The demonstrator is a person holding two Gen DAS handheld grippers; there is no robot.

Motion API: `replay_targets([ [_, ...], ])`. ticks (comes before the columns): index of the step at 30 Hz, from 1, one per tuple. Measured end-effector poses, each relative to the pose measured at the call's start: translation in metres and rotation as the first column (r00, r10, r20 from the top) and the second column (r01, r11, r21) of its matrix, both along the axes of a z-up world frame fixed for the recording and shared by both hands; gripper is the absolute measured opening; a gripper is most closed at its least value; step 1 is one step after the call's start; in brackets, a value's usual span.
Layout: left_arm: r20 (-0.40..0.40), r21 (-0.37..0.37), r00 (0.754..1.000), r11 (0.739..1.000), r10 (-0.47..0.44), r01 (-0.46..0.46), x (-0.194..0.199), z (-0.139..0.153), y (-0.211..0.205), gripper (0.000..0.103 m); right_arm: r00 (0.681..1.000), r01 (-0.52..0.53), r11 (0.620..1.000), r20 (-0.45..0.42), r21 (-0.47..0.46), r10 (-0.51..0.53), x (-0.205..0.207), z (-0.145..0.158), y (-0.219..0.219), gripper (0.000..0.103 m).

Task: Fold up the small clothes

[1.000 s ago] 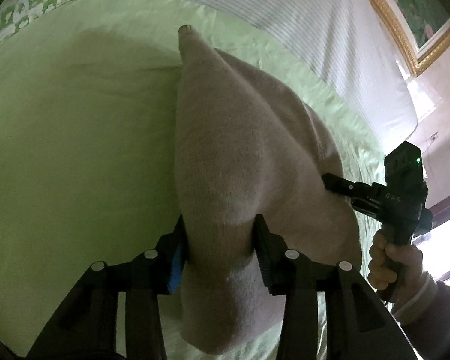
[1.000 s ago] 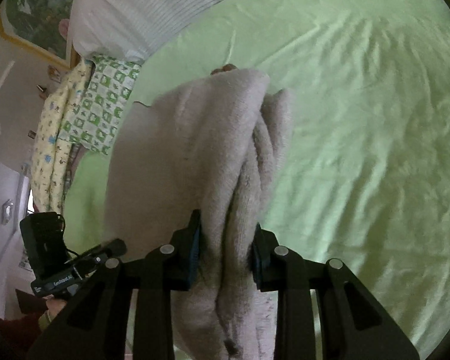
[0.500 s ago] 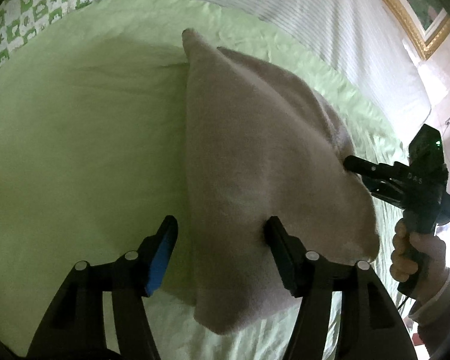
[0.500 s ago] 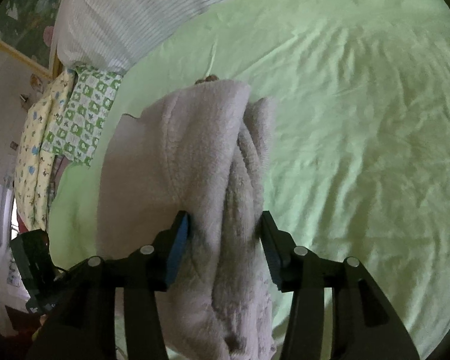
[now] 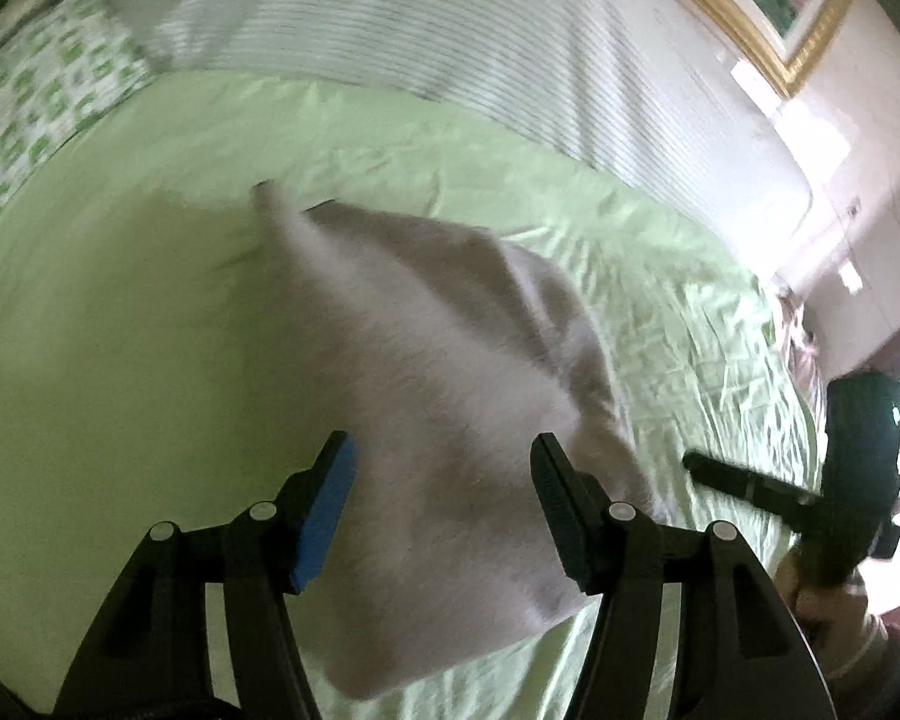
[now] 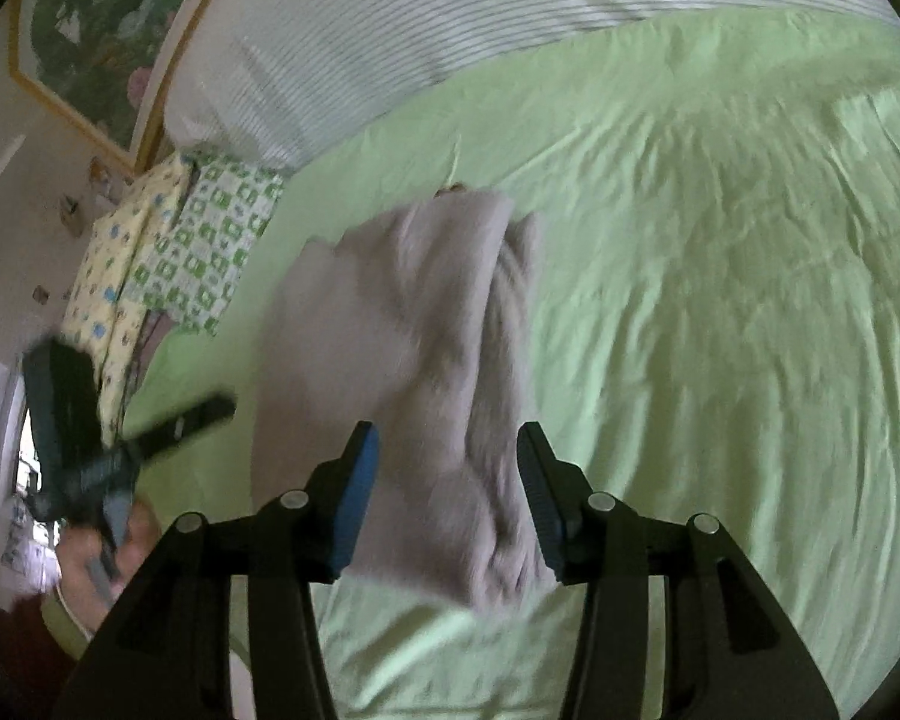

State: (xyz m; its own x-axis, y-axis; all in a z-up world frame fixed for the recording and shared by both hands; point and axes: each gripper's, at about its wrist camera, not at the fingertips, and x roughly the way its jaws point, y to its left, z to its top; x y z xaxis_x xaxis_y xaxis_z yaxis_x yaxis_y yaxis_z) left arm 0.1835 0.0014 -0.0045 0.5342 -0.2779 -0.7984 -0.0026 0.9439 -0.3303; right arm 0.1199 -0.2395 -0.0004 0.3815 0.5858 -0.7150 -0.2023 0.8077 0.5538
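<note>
A beige fleece garment [image 5: 438,360] lies folded into a long bundle on the light green bed sheet [image 5: 120,330]. My left gripper [image 5: 444,480] hovers above its near end, open, with the pads clear of the cloth. In the right wrist view the same garment [image 6: 414,330] lies lengthwise. My right gripper [image 6: 447,468] stands open over its near end, touching nothing. Each gripper shows in the other's view: the right gripper [image 5: 750,486] at the far right in a hand [image 5: 822,588], the left gripper [image 6: 150,438] at the far left.
A white striped duvet [image 5: 450,30] lies along the head of the bed. A green-and-white patterned cloth [image 6: 210,240] and a yellow patterned one [image 6: 114,276] lie at the bed's corner. A gold-framed picture [image 5: 750,0] hangs on the wall. Wrinkled sheet [image 6: 720,300] spreads to the right.
Both grippers were shut on the garment's near end a second ago. They opened, let it go, and drew up and back. The garment now rests on the sheet.
</note>
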Motion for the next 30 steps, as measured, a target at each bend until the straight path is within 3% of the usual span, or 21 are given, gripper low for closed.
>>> replay_targets([
  [8, -0.074, 0.100, 0.978, 0.975, -0.193, 0.199, 0.062, -0.005, -0.077, 0.061, 0.996, -0.077, 0.995, -0.039, -0.057, 0.075, -0.026, -0.025, 0.012, 0.045],
  [11, -0.124, 0.162, 0.962, 0.952, -0.243, 0.261, 0.085, -0.018, -0.107, 0.059, 0.995, -0.088, 0.994, -0.051, -0.064, 0.085, -0.027, -0.033, 0.014, 0.022],
  [12, -0.155, 0.202, 0.956, 0.940, -0.248, 0.277, 0.092, -0.025, -0.117, 0.054, 0.994, -0.096, 0.993, -0.059, -0.068, 0.092, -0.026, -0.037, 0.014, 0.009],
  [13, -0.191, 0.251, 0.951, 0.924, -0.244, 0.288, 0.099, -0.034, -0.125, 0.036, 0.993, -0.100, 0.993, -0.066, -0.064, 0.096, -0.024, -0.040, 0.014, 0.007],
  [14, -0.225, 0.298, 0.945, 0.907, -0.237, 0.298, 0.106, -0.043, -0.131, 0.031, 0.993, -0.100, 0.993, -0.070, -0.063, 0.096, -0.023, -0.042, 0.013, 0.007],
  [17, -0.241, 0.347, 0.944, 0.889, -0.225, 0.300, 0.128, -0.057, -0.140, 0.032, 0.995, -0.077, 0.995, -0.066, -0.071, 0.072, -0.016, -0.042, 0.004, 0.006],
  [22, -0.251, 0.369, 0.947, 0.885, -0.198, 0.283, 0.150, -0.065, -0.146, 0.032, 0.996, -0.066, 0.995, -0.061, -0.070, 0.062, -0.006, -0.040, -0.010, 0.006],
  [27, -0.247, 0.368, 0.950, 0.889, -0.189, 0.272, 0.156, -0.068, -0.146, 0.033, 0.989, -0.077, 0.994, -0.128, -0.074, 0.067, -0.008, -0.069, -0.002, 0.006],
  [30, -0.216, 0.297, 0.959, 0.923, -0.186, 0.246, 0.151, -0.059, -0.137, 0.033, 0.989, -0.073, 0.993, -0.135, -0.094, 0.060, -0.006, -0.070, 0.000, 0.007],
])
